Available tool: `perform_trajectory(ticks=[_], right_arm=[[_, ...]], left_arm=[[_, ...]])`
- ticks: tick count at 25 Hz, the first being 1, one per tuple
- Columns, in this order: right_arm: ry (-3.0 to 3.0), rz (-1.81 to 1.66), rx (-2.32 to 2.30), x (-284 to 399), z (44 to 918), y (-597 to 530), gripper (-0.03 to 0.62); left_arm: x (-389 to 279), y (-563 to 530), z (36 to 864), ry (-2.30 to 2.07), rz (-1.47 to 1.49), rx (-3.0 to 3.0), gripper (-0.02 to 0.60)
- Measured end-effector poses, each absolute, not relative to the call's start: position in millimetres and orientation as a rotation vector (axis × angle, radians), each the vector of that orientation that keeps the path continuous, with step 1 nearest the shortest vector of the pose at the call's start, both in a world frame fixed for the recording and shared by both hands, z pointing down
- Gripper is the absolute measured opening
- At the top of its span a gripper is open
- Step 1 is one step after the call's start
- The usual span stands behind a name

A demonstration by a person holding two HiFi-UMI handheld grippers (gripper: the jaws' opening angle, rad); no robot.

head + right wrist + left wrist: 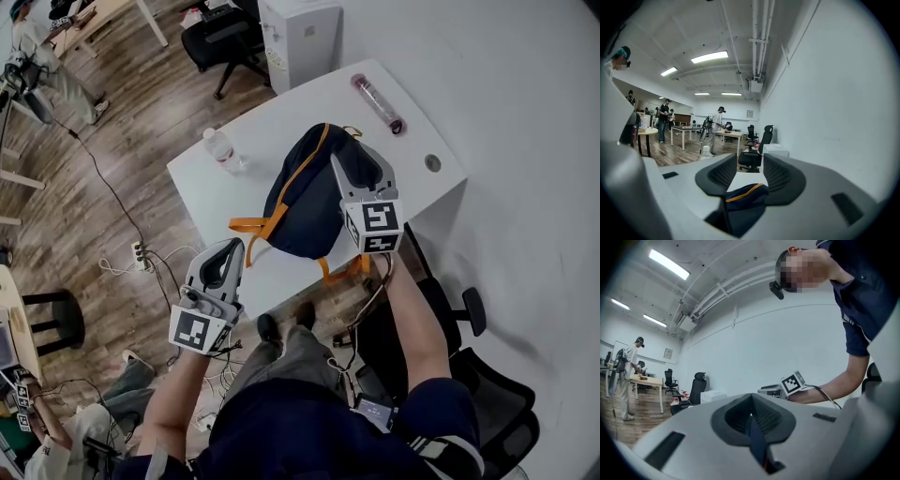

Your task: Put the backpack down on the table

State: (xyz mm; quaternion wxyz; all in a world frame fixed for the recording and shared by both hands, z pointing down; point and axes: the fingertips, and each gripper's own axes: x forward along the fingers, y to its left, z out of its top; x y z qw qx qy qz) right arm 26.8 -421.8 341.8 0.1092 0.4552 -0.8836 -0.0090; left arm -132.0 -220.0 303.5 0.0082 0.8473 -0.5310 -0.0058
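Well, in the head view my left claw (pixel 228 251) sits at lower left of centre, below the near edge of the white worktop (pixel 211 192), while my right claw (pixel 356 161) reaches in from the lower right over the top of the backpack (pixel 305 202). The backpack is dark navy with orange trim and fills the middle of the frame over the worktop. Its lower end overlaps the near edge, and I cannot tell from here whether it rests on the surface or hangs just above it. An orange band runs from its left side toward my left claw, and more orange webbing dangles below it. A water bottle (pixel 222 150) lies to the upper left of the backpack, a clear tube (pixel 377 101) lies along the far right edge, and a black office chair (pixel 483 380) stands at lower right on the floor. In the left gripper view my jaws are pressed together on a narrow dark blue strap (pixel 754 437) that runs down the middle between the pads. Beyond them, right of centre, my other arm shows with its marker cube. In the right gripper view my jaws stand apart at the tips, with the white worktop showing in the gap. Lower down, a fold of navy fabric with orange piping is wedged between the pads, so this claw pinches the backpack.
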Motion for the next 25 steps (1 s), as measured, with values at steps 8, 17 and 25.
perform_trajectory(ticks=[8,17,25], right_arm=[[-2.592,-0.119,1.364,38,312,-372,0.037],[-2.611,-0.136,1.421,51,280,-311,-0.002],[-2.617,-0.153,1.508,69,253,-251,0.0]], left_arm=[[-129,-204,291,-1.654,-0.024,2.674,0.002],[-134,-187,271,-1.706,-0.051,2.676,0.002],[-150,-165,261,-1.843,-0.016,2.614,0.002]])
